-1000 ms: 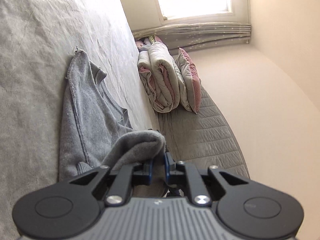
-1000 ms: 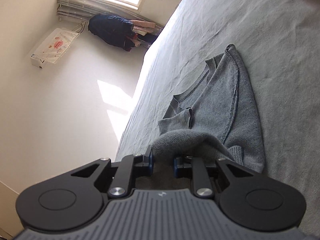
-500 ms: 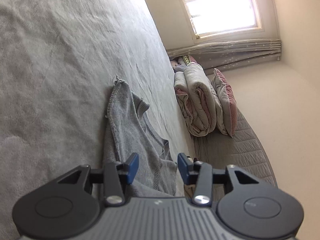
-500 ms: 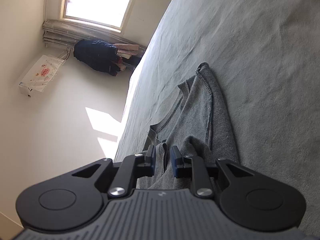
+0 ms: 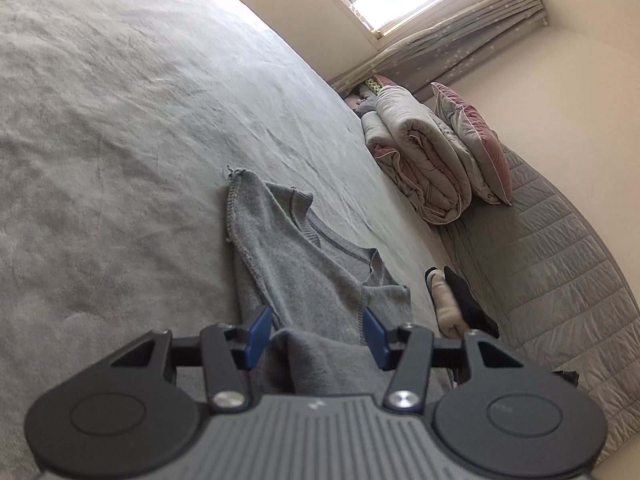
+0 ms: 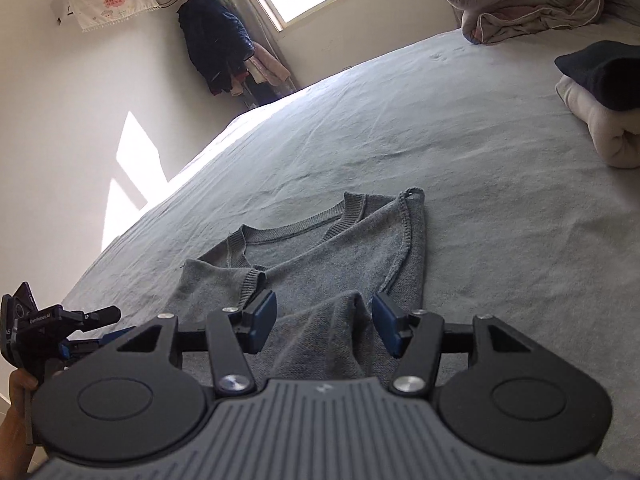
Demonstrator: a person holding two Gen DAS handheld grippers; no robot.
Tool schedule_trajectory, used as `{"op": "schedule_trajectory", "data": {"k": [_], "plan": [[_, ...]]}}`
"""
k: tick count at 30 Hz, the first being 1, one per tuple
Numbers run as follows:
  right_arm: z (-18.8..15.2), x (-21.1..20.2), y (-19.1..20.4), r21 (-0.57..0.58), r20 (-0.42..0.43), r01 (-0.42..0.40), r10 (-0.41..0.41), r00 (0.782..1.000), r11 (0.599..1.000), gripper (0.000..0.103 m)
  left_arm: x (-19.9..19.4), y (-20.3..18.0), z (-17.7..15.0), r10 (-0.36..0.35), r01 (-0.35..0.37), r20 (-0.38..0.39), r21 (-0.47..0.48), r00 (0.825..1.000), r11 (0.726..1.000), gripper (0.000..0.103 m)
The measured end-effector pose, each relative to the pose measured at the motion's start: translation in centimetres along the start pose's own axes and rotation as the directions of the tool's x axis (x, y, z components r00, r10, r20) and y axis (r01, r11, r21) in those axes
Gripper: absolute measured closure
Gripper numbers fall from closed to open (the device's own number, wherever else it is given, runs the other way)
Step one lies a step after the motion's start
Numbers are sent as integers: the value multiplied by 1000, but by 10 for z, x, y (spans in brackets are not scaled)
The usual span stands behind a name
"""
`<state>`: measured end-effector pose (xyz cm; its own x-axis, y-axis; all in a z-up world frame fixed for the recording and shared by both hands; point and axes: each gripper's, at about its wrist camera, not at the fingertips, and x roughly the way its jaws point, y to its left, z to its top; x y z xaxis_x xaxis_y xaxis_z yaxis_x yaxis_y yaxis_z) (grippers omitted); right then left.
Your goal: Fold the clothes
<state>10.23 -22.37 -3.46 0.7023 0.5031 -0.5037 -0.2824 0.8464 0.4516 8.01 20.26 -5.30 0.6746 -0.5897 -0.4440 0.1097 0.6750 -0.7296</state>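
Observation:
A grey knit sweater lies partly folded on the grey bed sheet, neckline away from me. My left gripper hovers over its near edge. Its jaws are opening, and a loose hump of grey cloth lies between the blue pads without being pressed. In the right wrist view the same sweater lies flat. My right gripper is over its near hem, jaws opening, with a ridge of cloth between the pads, untouched. The left gripper shows at the lower left, held by a hand.
A small folded stack, black on cream, lies to the right of the sweater on the bed. A rolled quilt and a pink pillow sit at the bed's head by the window. A dark jacket hangs beyond the bed.
Both grippers were shut on the lifted grey cloth; now their jaws stand apart and the cloth has dropped onto the sweater. Both views have rolled toward level.

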Motion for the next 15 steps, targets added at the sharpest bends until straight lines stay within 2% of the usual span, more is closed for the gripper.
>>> {"op": "schedule_trajectory", "data": {"k": [5, 9, 11, 15], "plan": [[-13, 11, 9, -111, -23, 65, -68, 997, 992, 54, 6, -11, -9, 29, -27, -27, 73, 999, 997, 54], [-18, 16, 17, -180, -6, 112, -115, 993, 977, 62, 5, -19, -15, 60, -57, -24, 126, 998, 990, 62], [-19, 16, 22, -206, 9, 133, -134, 991, 969, 66, 4, -23, -17, 74, -70, -23, 151, 997, 986, 68], [-24, 14, 32, -256, 42, 175, -170, 985, 951, 81, 1, -30, -22, 98, -93, -14, 201, 995, 975, 88]]}}
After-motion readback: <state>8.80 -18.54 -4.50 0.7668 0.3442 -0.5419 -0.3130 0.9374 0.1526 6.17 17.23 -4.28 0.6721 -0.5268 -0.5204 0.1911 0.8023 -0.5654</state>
